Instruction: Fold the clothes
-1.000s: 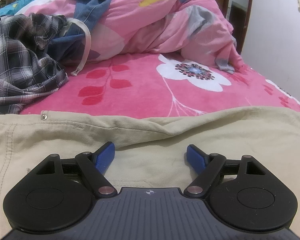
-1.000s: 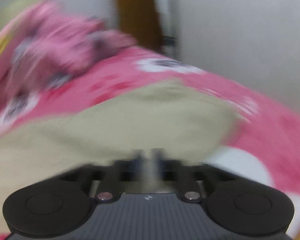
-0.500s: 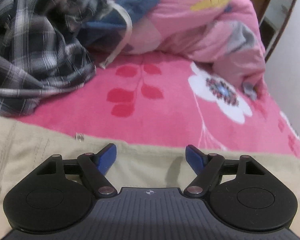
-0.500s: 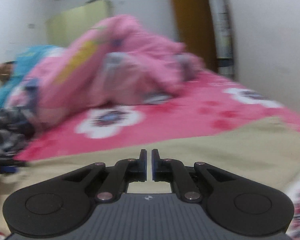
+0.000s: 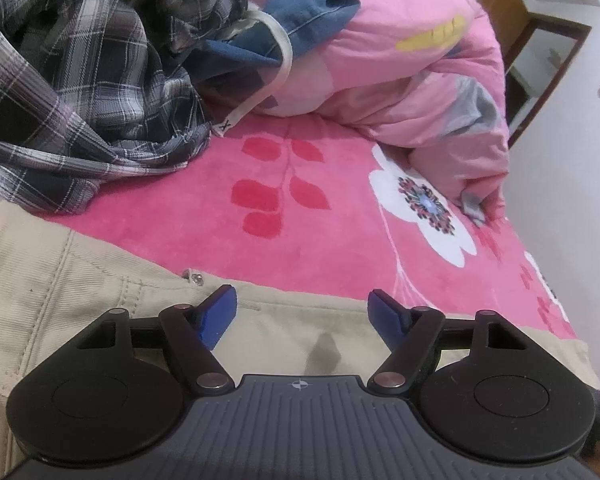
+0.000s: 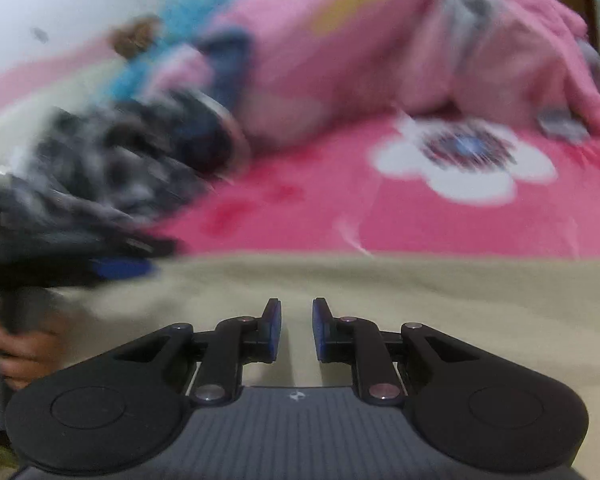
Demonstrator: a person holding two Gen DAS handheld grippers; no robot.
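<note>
Left gripper (image 5: 302, 312) is tipped down and forward, seen from its own camera with both black linkage arms splayed out. Its blue pads (image 5: 220, 316) stand far apart, angled outward, and the jaws are closing a bit right now with nothing pinched between them.

Right gripper (image 6: 296, 316) is also pitched downward. Its two fingers run straight and parallel, drawn together to just a thin slot, and nothing is caught in there either.

From the right wrist camera you can catch the left gripper at the far left edge, badly blurred, with the person's left hand (image 6: 20, 354) wrapped around its handle, fingers curled.
</note>
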